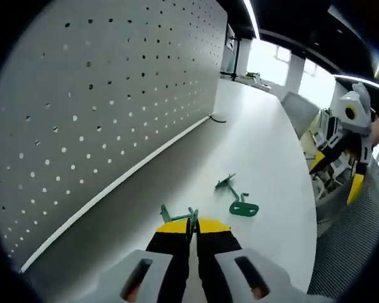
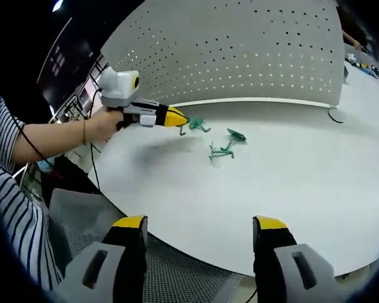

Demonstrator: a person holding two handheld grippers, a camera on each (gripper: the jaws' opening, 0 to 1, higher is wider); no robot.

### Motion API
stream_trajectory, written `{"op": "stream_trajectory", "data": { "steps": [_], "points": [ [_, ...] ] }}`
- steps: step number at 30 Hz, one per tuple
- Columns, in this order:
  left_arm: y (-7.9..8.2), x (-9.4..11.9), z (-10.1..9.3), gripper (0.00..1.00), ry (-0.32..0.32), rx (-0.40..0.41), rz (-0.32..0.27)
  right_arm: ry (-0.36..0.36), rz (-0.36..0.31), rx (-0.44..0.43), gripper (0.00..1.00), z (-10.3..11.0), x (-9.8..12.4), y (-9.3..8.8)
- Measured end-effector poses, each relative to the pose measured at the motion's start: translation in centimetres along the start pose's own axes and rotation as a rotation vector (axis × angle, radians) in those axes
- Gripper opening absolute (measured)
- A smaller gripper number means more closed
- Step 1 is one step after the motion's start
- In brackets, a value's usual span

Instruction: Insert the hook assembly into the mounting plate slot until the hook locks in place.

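My left gripper [image 1: 192, 223] is shut on a green hook piece [image 1: 175, 216], held just above the white table [image 1: 259, 145]. In the right gripper view the same left gripper [image 2: 179, 118] shows at upper left in a person's hand, with the green piece [image 2: 193, 124] at its yellow tips. Two more green parts lie on the table beyond it: a hook-like one [image 1: 226, 182] [image 2: 235, 134] and a flat slotted plate [image 1: 244, 207] [image 2: 221, 151]. My right gripper [image 2: 200, 224] is open and empty, back at the table's near edge; it also shows at right [image 1: 336, 172].
A grey pegboard wall [image 1: 114, 95] [image 2: 240, 50] stands along the table's far side. A dark cable [image 1: 218, 118] [image 2: 333, 117] lies by its end. The table's rounded edge [image 2: 177, 243] drops to a grey floor. A striped sleeve [image 2: 12, 208] is at left.
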State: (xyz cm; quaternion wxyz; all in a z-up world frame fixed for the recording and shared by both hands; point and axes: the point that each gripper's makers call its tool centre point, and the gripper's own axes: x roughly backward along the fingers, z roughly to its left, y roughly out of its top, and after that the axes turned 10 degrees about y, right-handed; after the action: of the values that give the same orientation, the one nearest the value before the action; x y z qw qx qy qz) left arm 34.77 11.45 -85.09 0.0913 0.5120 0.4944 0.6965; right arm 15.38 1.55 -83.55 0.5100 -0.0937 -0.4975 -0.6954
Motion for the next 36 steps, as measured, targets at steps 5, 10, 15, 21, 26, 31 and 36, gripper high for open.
{"op": "stream_trajectory", "data": {
  "steps": [5,10,15,21,26,31,36],
  "points": [
    [2.5,2.0,0.9,0.01,0.043,0.108,-0.089,0.008,-0.027,0.013,0.65,0.4,0.0,1.0],
    [4.2,4.0,0.9,0.01,0.052,0.199,-0.137,0.03,-0.062,0.016,0.65,1.3,-0.2,2.3],
    [5.1,5.9,0.6,0.01,0.069,0.211,-0.177,0.046,-0.091,0.041,0.64,2.1,-0.2,3.7],
    [5.5,7.4,-0.9,0.01,0.043,0.248,-0.204,0.097,-0.158,0.024,0.6,3.8,-0.3,5.9],
    [5.5,8.6,-1.9,0.01,0.02,0.364,-0.235,0.138,-0.201,0.026,0.58,5.3,-0.7,7.9],
    [5.5,10.1,-2.6,0.01,0.028,0.425,-0.257,0.191,-0.261,0.02,0.53,7.1,-1.0,10.4],
    [5.8,11.5,-3.1,0.01,0.016,0.509,-0.287,0.241,-0.289,0.024,0.48,9.1,-1.6,12.0]
  ]
}}
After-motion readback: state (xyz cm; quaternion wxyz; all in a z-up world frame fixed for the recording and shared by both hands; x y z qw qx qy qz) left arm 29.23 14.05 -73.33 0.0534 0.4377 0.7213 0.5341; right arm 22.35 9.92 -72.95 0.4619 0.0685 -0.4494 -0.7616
